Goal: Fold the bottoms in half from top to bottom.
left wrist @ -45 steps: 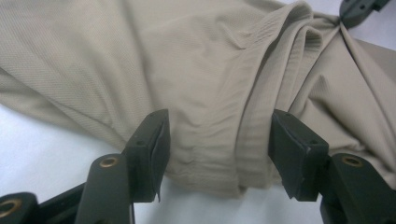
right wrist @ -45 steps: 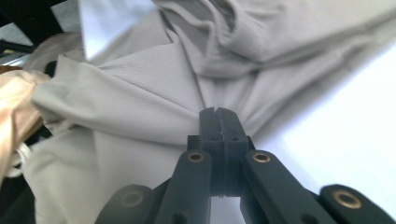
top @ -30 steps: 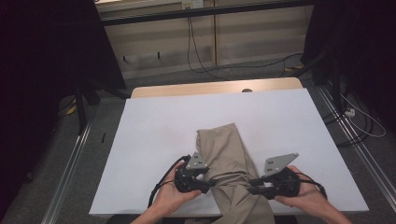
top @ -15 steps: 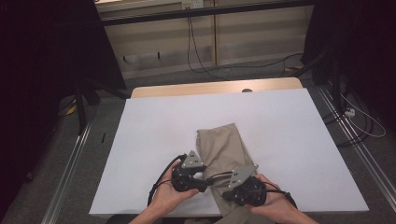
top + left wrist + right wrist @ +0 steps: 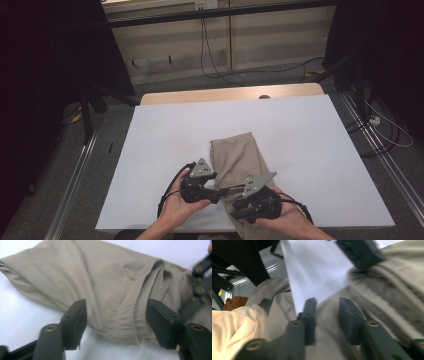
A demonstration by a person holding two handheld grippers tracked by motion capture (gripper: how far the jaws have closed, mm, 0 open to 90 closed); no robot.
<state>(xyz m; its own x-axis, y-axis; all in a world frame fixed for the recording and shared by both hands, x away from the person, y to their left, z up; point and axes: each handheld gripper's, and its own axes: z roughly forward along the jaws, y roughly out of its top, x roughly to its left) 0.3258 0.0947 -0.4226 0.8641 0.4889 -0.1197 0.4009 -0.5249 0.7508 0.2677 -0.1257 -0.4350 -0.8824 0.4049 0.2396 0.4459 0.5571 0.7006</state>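
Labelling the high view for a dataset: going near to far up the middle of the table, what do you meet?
Right claw → tan cloth → bare white table → wooden strip at the far edge.

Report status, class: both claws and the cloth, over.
Left claw open, jaws straddling folded edge of beige cloth. Right claw part open over cloth at near table edge, grip unclear. Nothing in the way.
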